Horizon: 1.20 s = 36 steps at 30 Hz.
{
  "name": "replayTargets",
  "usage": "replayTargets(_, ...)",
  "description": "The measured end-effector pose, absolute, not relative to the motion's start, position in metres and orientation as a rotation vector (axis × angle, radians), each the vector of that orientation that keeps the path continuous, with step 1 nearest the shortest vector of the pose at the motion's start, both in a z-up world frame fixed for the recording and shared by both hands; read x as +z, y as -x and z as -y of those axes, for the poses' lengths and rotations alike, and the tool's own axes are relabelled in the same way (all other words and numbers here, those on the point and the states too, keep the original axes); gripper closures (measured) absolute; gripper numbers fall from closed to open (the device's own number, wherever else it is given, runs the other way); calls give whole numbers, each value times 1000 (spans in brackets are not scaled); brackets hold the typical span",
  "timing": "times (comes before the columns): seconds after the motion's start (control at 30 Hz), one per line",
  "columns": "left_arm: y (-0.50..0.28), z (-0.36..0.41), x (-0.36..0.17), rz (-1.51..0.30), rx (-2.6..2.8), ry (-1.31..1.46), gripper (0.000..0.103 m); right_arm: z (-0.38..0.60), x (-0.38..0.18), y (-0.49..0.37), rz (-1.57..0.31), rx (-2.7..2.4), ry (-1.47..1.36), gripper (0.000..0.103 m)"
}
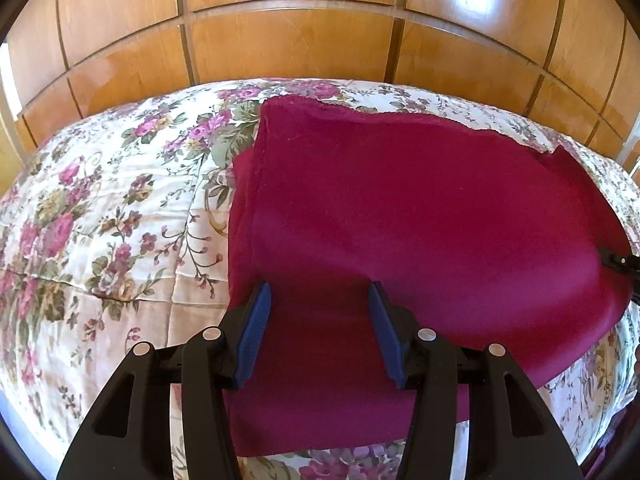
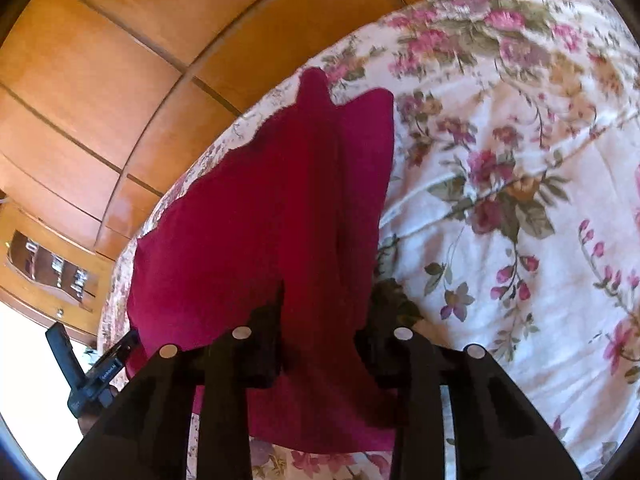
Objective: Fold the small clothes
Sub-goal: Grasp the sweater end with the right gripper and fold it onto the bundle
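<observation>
A dark red garment [image 1: 400, 200] lies spread on the floral bedspread [image 1: 100, 220], with a folded layer along its left side. My left gripper [image 1: 320, 292] stands over its near edge, blue pads [image 1: 256, 320] apart, and the cloth runs flat between them without being pinched. In the right wrist view the same garment [image 2: 240, 220] rises in a bunched ridge that fills the gap of my right gripper [image 2: 324, 304], whose dark fingers are shut on that fold. The far corners of the garment are rumpled.
A wooden panelled headboard [image 1: 280, 40] runs behind the bed. A wooden drawer unit [image 2: 52, 276] stands beside the bed at the left. The floral bedspread [image 2: 520, 160] stretches bare to the right of the garment.
</observation>
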<state>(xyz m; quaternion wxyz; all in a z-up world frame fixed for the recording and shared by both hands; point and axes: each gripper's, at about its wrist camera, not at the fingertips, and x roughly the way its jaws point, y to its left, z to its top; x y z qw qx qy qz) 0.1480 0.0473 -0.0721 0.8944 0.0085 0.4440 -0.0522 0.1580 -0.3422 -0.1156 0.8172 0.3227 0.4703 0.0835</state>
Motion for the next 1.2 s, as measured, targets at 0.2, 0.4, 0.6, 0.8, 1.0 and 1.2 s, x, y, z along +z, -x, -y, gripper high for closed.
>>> replayTargets(0.2,-131,-48,-54,-875,-116,12,53,348,-121,-155,-995,225,-750,63)
replayTargets(0.4,-122,-48,-59,-887,-136,28,53,332,-106,-161,-1014,196,-675,74)
replayTargets(0.6,-113,-54,-49,-858,-155,61,53,318,-79,-162,-983,216,-641,76)
replayTargets(0.8,-122,-56,-61,-914,-179,74,53,290,-46,-166,-941,266,-585,77)
replayTargets(1.0,-126,-66,-62,-927,-231,159,53,248,-16,-172,-918,348,-540,77)
replayTargets(1.2,-127,-80,-60,-937,-279,254,53,179,8,-181,-906,483,-472,78)
